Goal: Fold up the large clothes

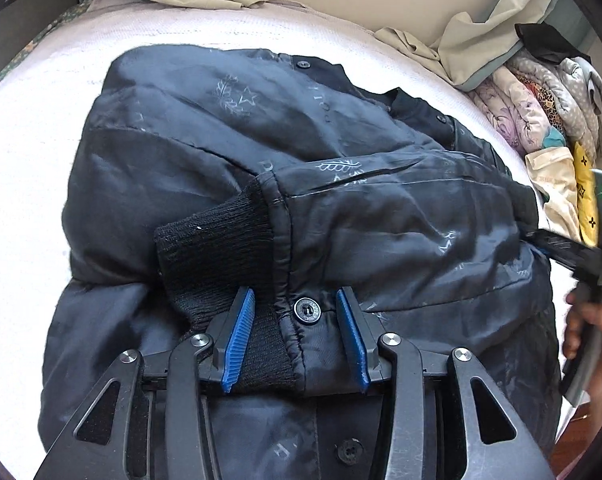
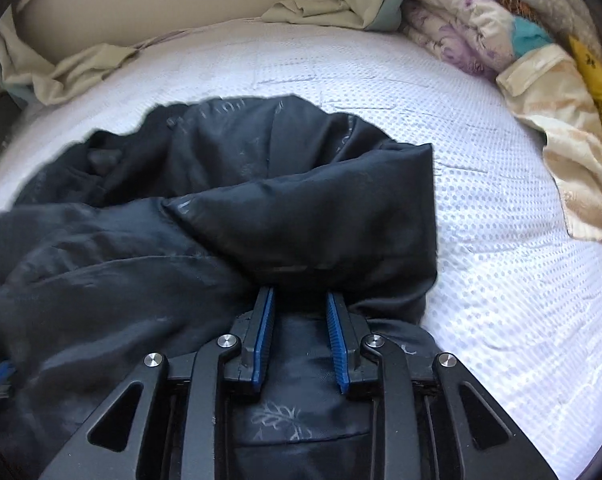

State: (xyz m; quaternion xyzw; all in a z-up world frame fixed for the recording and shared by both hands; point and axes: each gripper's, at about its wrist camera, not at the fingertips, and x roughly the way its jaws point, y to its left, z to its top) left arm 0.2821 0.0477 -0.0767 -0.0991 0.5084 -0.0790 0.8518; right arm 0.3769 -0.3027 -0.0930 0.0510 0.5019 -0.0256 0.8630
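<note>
A dark navy padded jacket (image 1: pixel 261 152) lies bunched and partly folded on the white mattress (image 1: pixel 29 152). One sleeve with a black ribbed cuff (image 1: pixel 213 240) is laid across its body. My left gripper (image 1: pixel 295 316) is closed on the thick hem at a snap button (image 1: pixel 307 311), with cuff knit against its left pad. In the right wrist view the jacket (image 2: pixel 181 240) shows a folded flap at the fingertips. My right gripper (image 2: pixel 299 304) has its jaws apart over the fabric, and its pads do not press on it. That gripper's finger (image 1: pixel 561 246) shows at the jacket's right edge.
A heap of folded quilts and patterned bedding (image 2: pixel 501 40) sits at the mattress's far right. Beige sheets (image 2: pixel 81 68) are rumpled along the headboard. A person's hand (image 1: pixel 585 332) holds the right tool. Bare white mattress (image 2: pixel 501 260) lies to the jacket's right.
</note>
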